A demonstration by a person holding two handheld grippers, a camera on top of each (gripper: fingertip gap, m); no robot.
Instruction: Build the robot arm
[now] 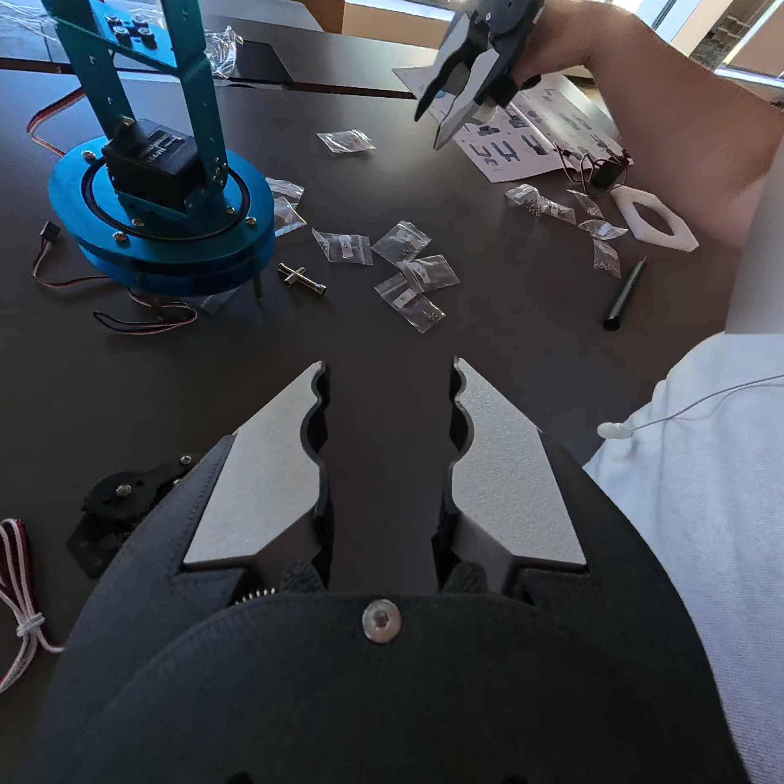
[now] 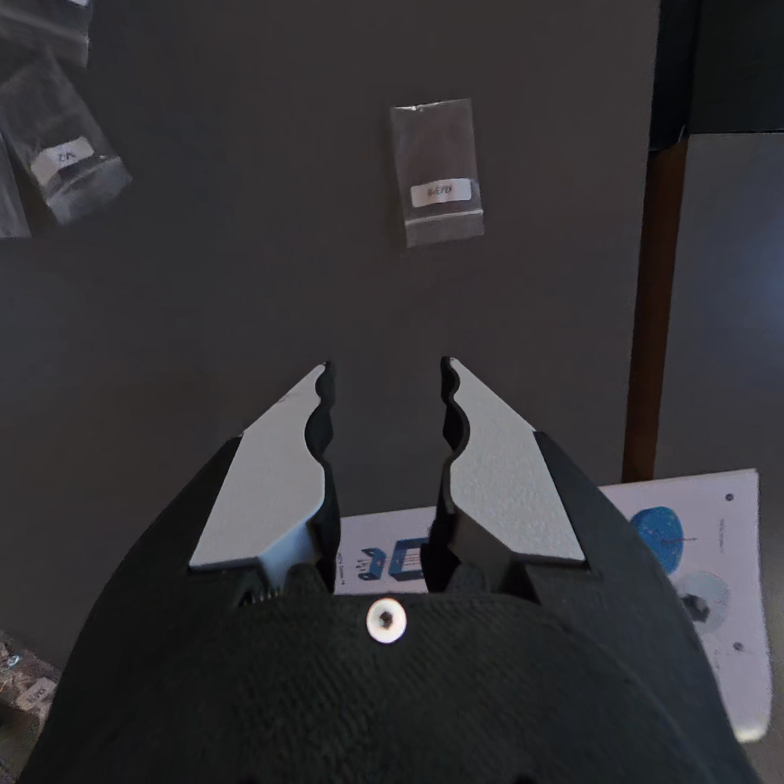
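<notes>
My left gripper (image 1: 389, 365) is open and empty, low over the dark table (image 1: 382, 348), with several small clear bags of screws (image 1: 409, 271) ahead of it. A blue metal robot-arm base with a black servo (image 1: 161, 203) stands at the far left. My right gripper (image 2: 385, 364) is open and empty, pointing down at the table above a small clear labelled bag (image 2: 439, 174). It also shows in the left wrist view (image 1: 428, 127), held up in a person's hand over a printed instruction sheet (image 1: 522, 135).
A metal cross wrench (image 1: 302, 278) lies beside the blue base. A black tube (image 1: 623, 297), a white foam ring (image 1: 655, 220) and more bags lie at the right. Servo wires (image 1: 17, 594) and a black bracket (image 1: 123, 505) lie near left. The sheet (image 2: 700, 572) lies under my right gripper. Across from one pair of fingers to the other is roughly 40 cm.
</notes>
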